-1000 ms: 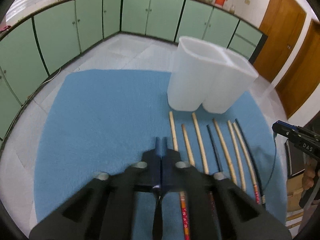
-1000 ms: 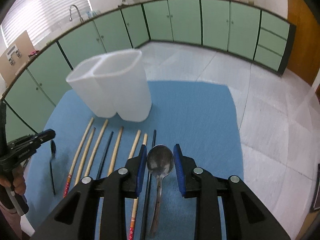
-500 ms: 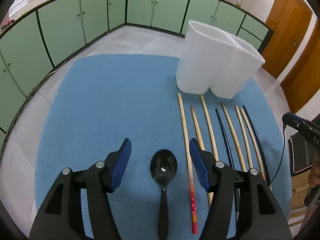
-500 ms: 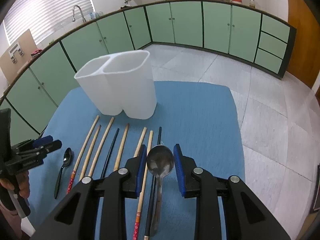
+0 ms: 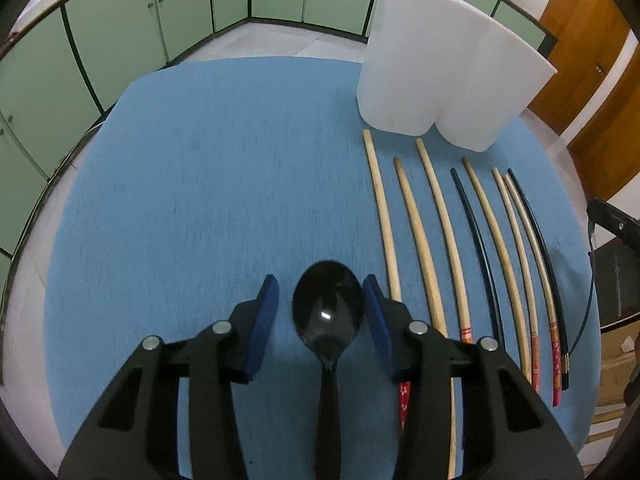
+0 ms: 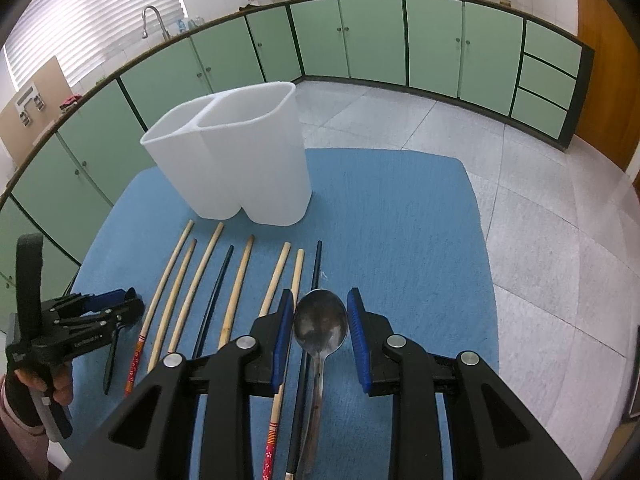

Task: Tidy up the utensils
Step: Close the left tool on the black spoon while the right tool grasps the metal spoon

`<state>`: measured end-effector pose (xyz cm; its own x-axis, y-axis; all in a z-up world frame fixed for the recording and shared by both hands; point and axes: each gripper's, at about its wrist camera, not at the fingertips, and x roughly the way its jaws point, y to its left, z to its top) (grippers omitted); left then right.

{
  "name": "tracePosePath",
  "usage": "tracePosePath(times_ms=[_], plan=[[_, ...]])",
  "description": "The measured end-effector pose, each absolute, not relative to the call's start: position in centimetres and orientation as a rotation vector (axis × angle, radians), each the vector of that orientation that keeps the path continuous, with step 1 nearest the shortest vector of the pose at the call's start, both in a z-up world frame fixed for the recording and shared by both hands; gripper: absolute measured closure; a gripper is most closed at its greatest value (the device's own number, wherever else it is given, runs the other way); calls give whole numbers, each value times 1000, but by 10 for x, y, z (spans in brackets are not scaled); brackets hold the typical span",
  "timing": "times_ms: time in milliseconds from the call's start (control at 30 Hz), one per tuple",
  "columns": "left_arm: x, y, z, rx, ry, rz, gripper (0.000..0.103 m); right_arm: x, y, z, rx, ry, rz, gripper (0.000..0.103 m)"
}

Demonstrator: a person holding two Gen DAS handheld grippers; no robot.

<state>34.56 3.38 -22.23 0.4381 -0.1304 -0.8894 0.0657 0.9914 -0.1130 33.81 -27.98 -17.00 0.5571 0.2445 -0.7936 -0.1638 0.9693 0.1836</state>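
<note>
A black spoon (image 5: 328,312) lies on the blue mat (image 5: 200,200) with its bowl between the blue pads of my open left gripper (image 5: 322,294); the pads stand apart from it. A steel spoon (image 6: 320,326) lies on the mat (image 6: 400,208) between the pads of my open right gripper (image 6: 320,306), also untouched. Several wooden and dark chopsticks (image 5: 424,224) lie in a row to the right of the black spoon; they also show in the right wrist view (image 6: 240,276). A white two-compartment holder (image 6: 236,160) stands upright beyond them (image 5: 444,76); its inside is hidden.
The left gripper (image 6: 100,316) and the hand holding it show at the left edge of the right wrist view. The mat's edges drop to a tiled floor (image 6: 540,220). Green cabinets (image 6: 400,36) run along the far walls.
My left gripper has opened, leaving the black spoon on the mat, then lowered so its pads flank the bowl. My right gripper has pulled back a little and opened slightly wider around the steel spoon.
</note>
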Motion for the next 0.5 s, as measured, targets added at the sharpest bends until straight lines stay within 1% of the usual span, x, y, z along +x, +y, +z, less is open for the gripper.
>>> tracePosePath(times_ms=[167, 233, 267, 367, 500], plan=[[351, 38, -226, -45, 1116, -121, 61, 338, -280, -171, 91, 955, 239, 76], [350, 36, -226, -45, 1112, -119, 69, 339, -280, -171, 88, 957, 239, 76], [350, 37, -226, -47, 1111, -120, 69, 338, -280, -170, 87, 956, 239, 76], [342, 33, -226, -42, 1104, -132, 70, 338, -280, -170, 88, 955, 240, 76], [333, 32, -215, -58, 1052, -147, 70, 336, -282, -167, 95, 942, 241, 76]])
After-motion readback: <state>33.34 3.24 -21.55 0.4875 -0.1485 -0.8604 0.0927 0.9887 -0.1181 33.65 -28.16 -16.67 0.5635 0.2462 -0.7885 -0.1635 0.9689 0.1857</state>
